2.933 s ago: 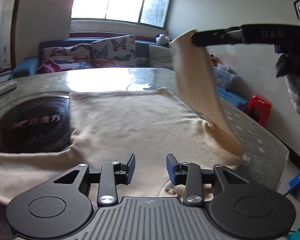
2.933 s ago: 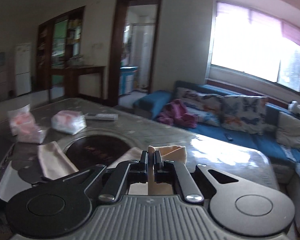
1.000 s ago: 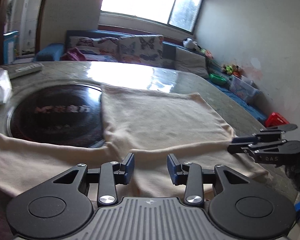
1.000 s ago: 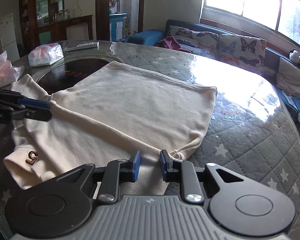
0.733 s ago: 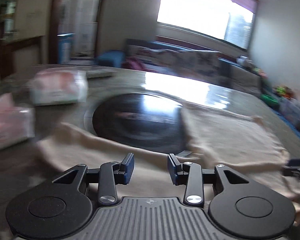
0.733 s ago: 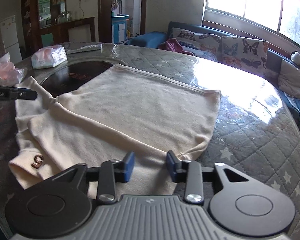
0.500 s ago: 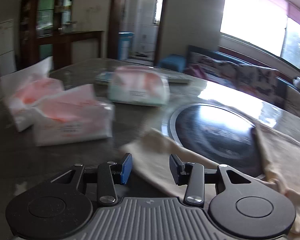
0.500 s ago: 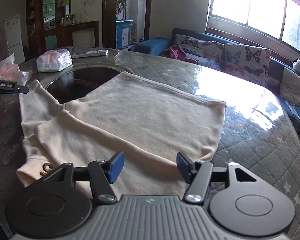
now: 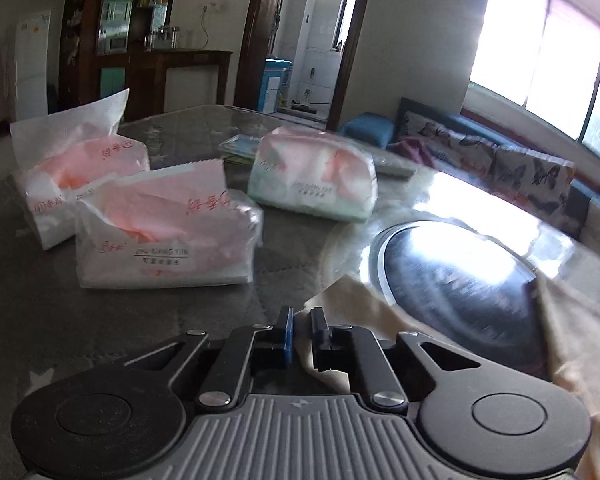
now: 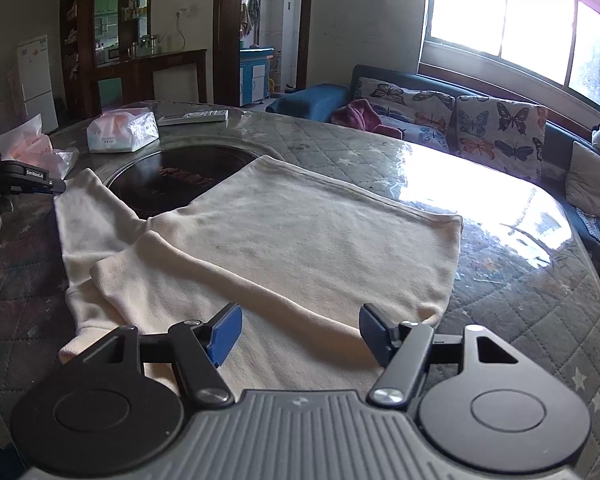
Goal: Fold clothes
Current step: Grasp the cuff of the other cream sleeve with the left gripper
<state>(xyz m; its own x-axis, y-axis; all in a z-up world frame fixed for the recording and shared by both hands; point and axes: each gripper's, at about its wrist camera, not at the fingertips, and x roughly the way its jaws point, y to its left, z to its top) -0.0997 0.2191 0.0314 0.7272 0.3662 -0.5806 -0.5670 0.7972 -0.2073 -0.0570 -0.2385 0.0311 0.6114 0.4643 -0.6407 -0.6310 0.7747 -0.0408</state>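
A cream garment [image 10: 284,248] lies spread flat on the quilted bench [image 10: 520,280], its body smooth toward the window side and one sleeve folded across the near edge, while the other sleeve [image 10: 88,216] stretches out to the left past a dark round inset [image 10: 180,184] in the bench top. The left gripper [image 9: 302,316] has its fingers pressed nearly together on the tip of that outstretched sleeve, cream cloth showing between and beside them; they have just closed. The right gripper [image 10: 300,320] hangs over the near edge of the garment with its fingers spread wide and nothing between them, having just opened. Beyond the sleeve sit three tissue packs [image 9: 164,232] on the bench, and a sofa with butterfly cushions [image 10: 480,120] stands under the window
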